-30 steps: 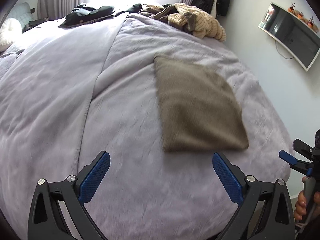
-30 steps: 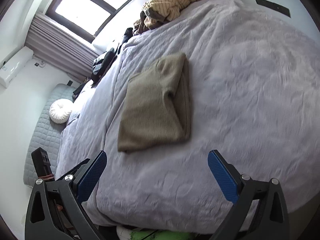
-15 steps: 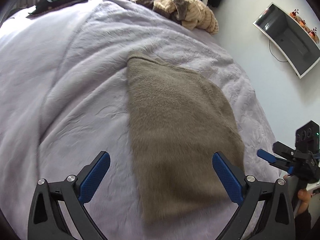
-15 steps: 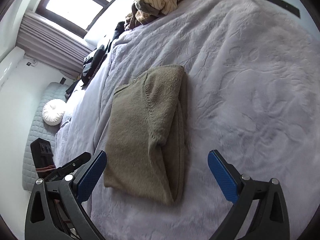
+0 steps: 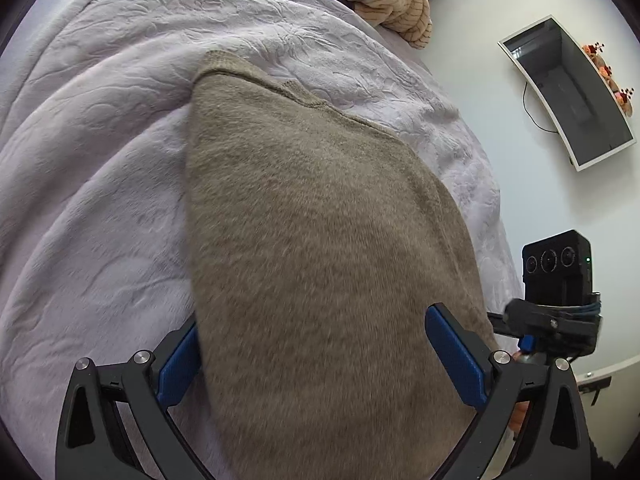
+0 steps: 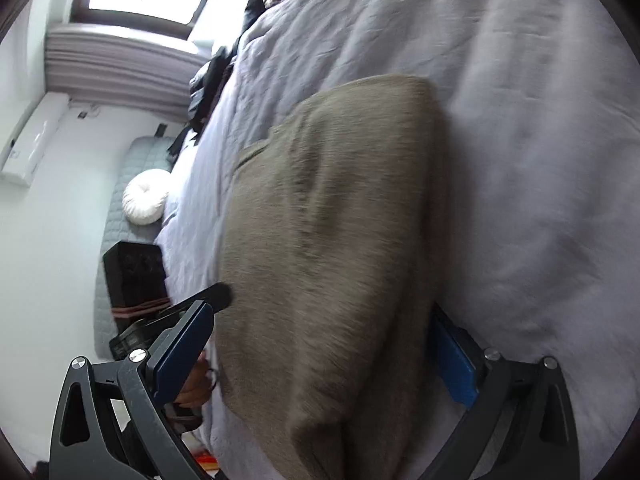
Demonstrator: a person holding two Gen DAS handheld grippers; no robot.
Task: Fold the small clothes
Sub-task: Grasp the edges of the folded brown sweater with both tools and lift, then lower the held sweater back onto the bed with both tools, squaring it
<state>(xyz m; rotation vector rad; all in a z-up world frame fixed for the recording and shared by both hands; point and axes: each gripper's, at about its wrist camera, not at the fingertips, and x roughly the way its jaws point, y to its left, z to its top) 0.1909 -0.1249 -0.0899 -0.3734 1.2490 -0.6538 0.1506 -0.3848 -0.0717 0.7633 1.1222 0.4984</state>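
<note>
A folded brown knit garment point(image 5: 320, 248) lies on the lilac bedspread point(image 5: 92, 184). My left gripper point(image 5: 320, 356) is open, its jaws spread around the garment's near end, one blue pad on each side. My right gripper point(image 6: 320, 356) is open too, straddling the same garment point(image 6: 332, 240) at its near end from the bed's other side. The garment's near edge hides part of each gripper's inner pads. The right gripper also shows in the left wrist view point(image 5: 556, 320).
A heap of striped beige clothes point(image 5: 392, 4) lies at the far end of the bed. A wall screen point(image 5: 568, 88) hangs at the right. Dark clothes point(image 6: 216, 80), a white round cushion point(image 6: 146, 202) and a grey mat point(image 6: 132, 184) lie toward the window.
Both grippers have moved forward and down onto the garment, from well short of it to straddling its near end. Both stayed open.
</note>
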